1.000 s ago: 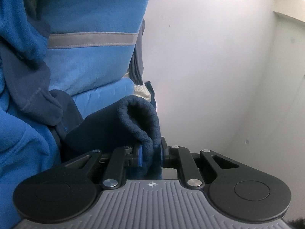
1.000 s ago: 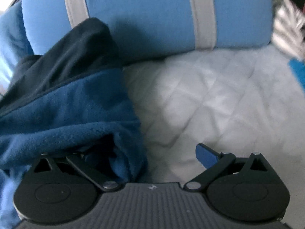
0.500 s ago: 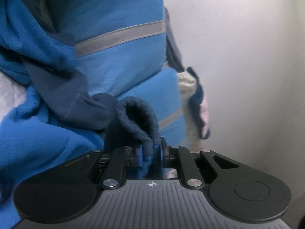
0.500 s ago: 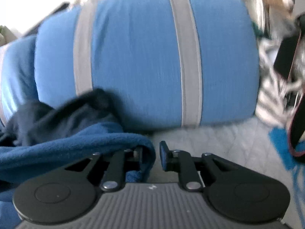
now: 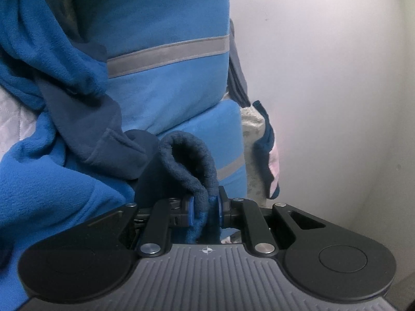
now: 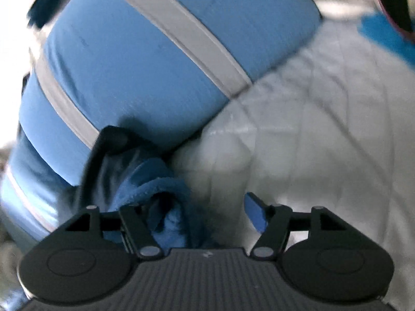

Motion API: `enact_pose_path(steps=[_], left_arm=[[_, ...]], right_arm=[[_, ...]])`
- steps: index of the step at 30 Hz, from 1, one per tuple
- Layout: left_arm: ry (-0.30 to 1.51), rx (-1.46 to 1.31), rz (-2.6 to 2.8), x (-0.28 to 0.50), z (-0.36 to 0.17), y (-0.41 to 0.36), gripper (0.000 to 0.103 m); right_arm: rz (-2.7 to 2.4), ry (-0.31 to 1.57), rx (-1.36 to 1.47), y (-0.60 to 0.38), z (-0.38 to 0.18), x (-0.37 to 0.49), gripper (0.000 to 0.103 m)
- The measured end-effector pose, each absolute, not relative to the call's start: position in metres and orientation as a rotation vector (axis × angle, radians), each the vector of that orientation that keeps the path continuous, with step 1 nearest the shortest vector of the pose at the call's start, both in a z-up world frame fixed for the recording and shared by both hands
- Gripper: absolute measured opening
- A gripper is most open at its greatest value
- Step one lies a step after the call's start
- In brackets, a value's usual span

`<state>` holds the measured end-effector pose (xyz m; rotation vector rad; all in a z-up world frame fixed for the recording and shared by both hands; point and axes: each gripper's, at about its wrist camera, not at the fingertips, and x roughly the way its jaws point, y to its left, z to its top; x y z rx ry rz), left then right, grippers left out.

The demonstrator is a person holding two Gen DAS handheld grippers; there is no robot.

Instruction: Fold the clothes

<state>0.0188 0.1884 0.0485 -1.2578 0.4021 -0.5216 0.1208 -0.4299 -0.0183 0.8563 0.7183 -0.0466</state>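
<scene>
The blue fleece garment [image 5: 46, 171] lies heaped against a blue cushion with grey stripes [image 5: 166, 83] on the white quilted bed cover [image 6: 311, 129]; the left gripper [image 5: 206, 207] pinches its dark navy cuff [image 5: 192, 160]; the right gripper [image 6: 205, 207] is opening wide, fleece bunched by its left finger, unpressed.

Soft, dim daylight; left view sharp, right view motion-blurred, both fisheye-bent at edges.

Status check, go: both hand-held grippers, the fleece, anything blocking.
Left hand-held gripper clamped on fleece cuff. Right hand-held gripper opening, fleece bunched against one finger. Blue cushion close behind.
</scene>
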Motion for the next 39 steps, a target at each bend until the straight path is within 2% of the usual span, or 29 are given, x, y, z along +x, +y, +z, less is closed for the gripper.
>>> enact_pose_path(steps=[4, 6, 7, 8, 9, 17, 24, 26, 27, 28, 29, 30, 31, 32, 33, 35, 37, 39], left_arm=[[0.385, -1.272, -0.519, 0.017, 0.049, 0.191, 0.016], [0.384, -1.281, -0.515, 0.017, 0.049, 0.192, 0.015], [0.382, -1.283, -0.513, 0.016, 0.049, 0.193, 0.016], [0.38, -1.283, -0.512, 0.015, 0.049, 0.193, 0.015], [0.378, -1.278, -0.511, 0.015, 0.051, 0.193, 0.015], [0.434, -1.131, -0.46, 0.0, 0.06, 0.198, 0.015], [0.726, -0.897, -0.243, -0.003, 0.028, 0.192, 0.016], [0.782, -0.894, -0.203, -0.001, 0.015, 0.191, 0.016], [0.8, -0.892, -0.189, 0.0, 0.01, 0.19, 0.016], [0.808, -0.879, -0.178, 0.002, 0.008, 0.189, 0.016], [0.815, -0.861, -0.164, 0.003, 0.007, 0.188, 0.017], [0.817, -0.834, -0.148, 0.005, 0.008, 0.187, 0.019], [0.823, -0.814, -0.135, 0.007, 0.008, 0.186, 0.022], [0.833, -0.795, -0.122, 0.009, 0.009, 0.185, 0.029], [0.843, -0.776, -0.107, 0.01, 0.011, 0.184, 0.04], [0.858, -0.751, -0.083, 0.006, 0.017, 0.184, 0.055], [0.846, -0.74, -0.061, -0.002, 0.026, 0.187, 0.062], [0.804, -0.738, -0.034, -0.016, 0.037, 0.193, 0.064]], right_arm=[[-0.027, 0.723, 0.844, -0.425, -0.017, 0.115, 0.078], [-0.019, 0.71, 0.799, -0.418, -0.015, 0.114, 0.069], [-0.01, 0.702, 0.781, -0.415, -0.015, 0.114, 0.053], [-0.003, 0.695, 0.77, -0.413, -0.015, 0.114, 0.03], [-0.007, 0.682, 0.756, -0.41, -0.014, 0.113, 0.019], [-0.083, 0.551, 0.579, -0.391, 0.011, 0.111, 0.016], [-0.113, 0.591, 0.531, -0.387, 0.009, 0.113, 0.019], [-0.122, 0.602, 0.489, -0.382, 0.01, 0.115, 0.025], [-0.132, 0.609, 0.456, -0.378, 0.012, 0.116, 0.032], [-0.147, 0.617, 0.415, -0.373, 0.014, 0.116, 0.044], [-0.162, 0.626, 0.373, -0.369, 0.015, 0.116, 0.064], [-0.186, 0.635, 0.322, -0.363, 0.018, 0.115, 0.078], [-0.214, 0.638, 0.271, -0.358, 0.021, 0.113, 0.1], [-0.225, 0.63, 0.238, -0.353, 0.024, 0.109, 0.103], [-0.221, 0.627, 0.215, -0.349, 0.027, 0.104, 0.103], [-0.21, 0.644, 0.214, -0.346, 0.031, 0.09, 0.103], [-0.206, 0.656, 0.246, -0.347, 0.035, 0.072, 0.103], [-0.201, 0.662, 0.28, -0.349, 0.039, 0.052, 0.103]])
